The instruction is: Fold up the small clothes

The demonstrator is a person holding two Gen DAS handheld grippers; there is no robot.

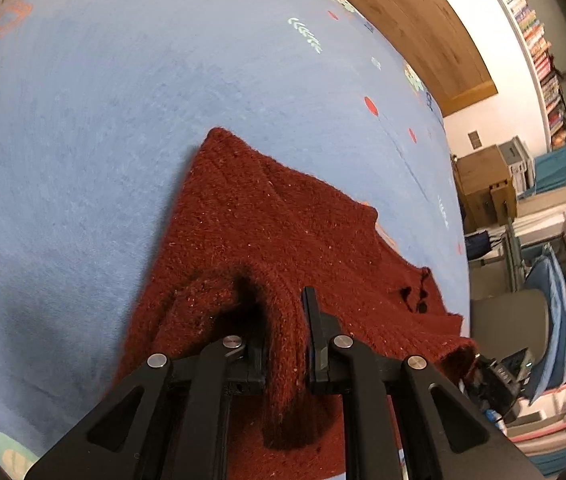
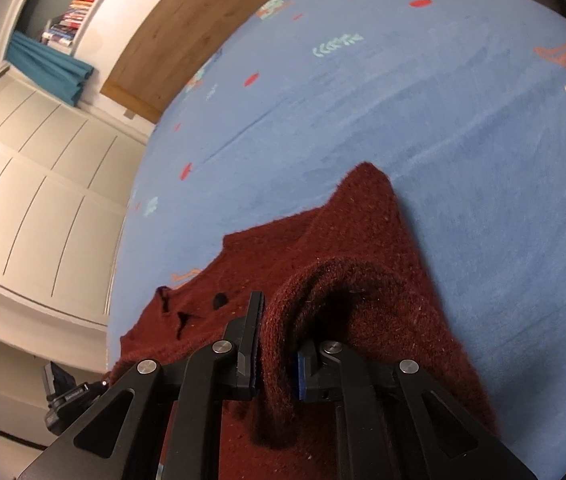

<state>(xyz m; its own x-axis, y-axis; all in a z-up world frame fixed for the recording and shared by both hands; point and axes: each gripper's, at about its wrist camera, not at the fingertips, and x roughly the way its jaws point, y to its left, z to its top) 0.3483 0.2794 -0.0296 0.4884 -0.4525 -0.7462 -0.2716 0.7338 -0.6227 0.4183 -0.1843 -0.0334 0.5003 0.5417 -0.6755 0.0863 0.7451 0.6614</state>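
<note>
Both hand-held grippers—left [image 1: 285, 336], right [image 2: 279, 344]—clamped on bunched edges of the red knit [image 1: 267, 216], which lies spread on the blue blanket [image 1: 83, 120] ahead of them—thick wool may slip free, or drag and skew the fold.

Fuzzy knitted wool sweater [image 1: 267, 216], soft matt blue cloth cover [image 1: 83, 140], matt black plastic tongs [image 1: 287, 344]
</note>
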